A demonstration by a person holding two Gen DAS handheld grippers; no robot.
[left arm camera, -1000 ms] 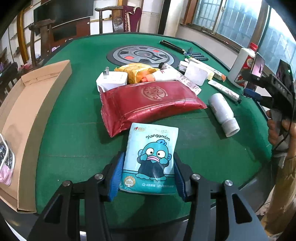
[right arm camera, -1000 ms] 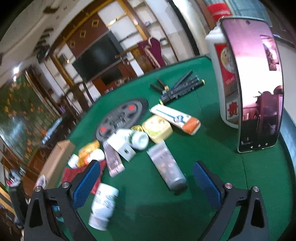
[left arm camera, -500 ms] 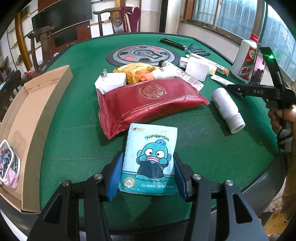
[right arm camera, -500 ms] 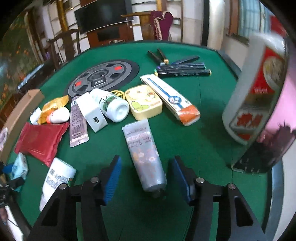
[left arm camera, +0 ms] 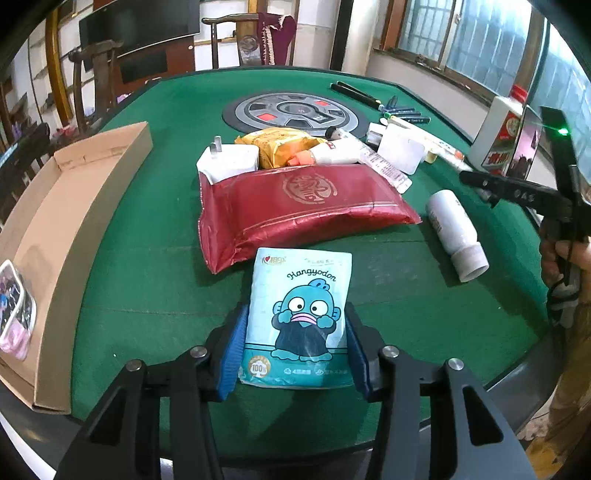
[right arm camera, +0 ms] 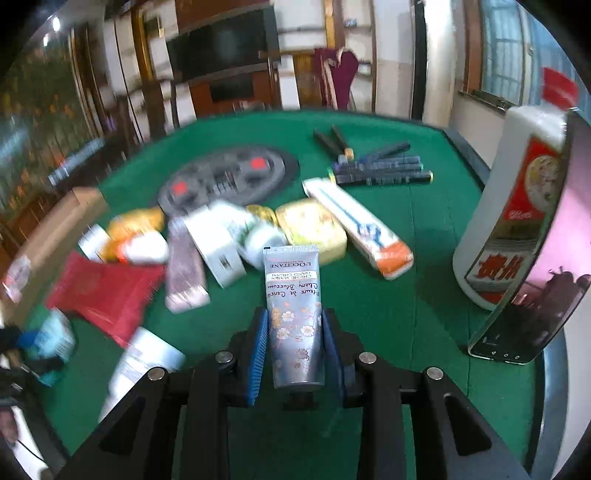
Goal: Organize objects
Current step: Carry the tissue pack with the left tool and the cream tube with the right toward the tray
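Fingers (right arm camera: pixel 259 347) closing on slim glossy floral tube (right arm camera: pixel 294 317); felt table (right arm camera: pixel 406 314).

Before me lay a green felt table (left arm camera: pixel 147 258) with a round grey panel (left arm camera: pixel 295 112) set in its middle (red patches on it). At the far edge stood a wooden chair (left arm camera: pixel 229 40), a maroon cloth (left arm camera: pixel 275 40) draped over its back. Left of it hung a dark screen (left arm camera: pixel 140 22); another chair (left arm camera: pixel 92 74) stood at the far left. Barred windows (left arm camera: pixel 461 33) filled the far right.
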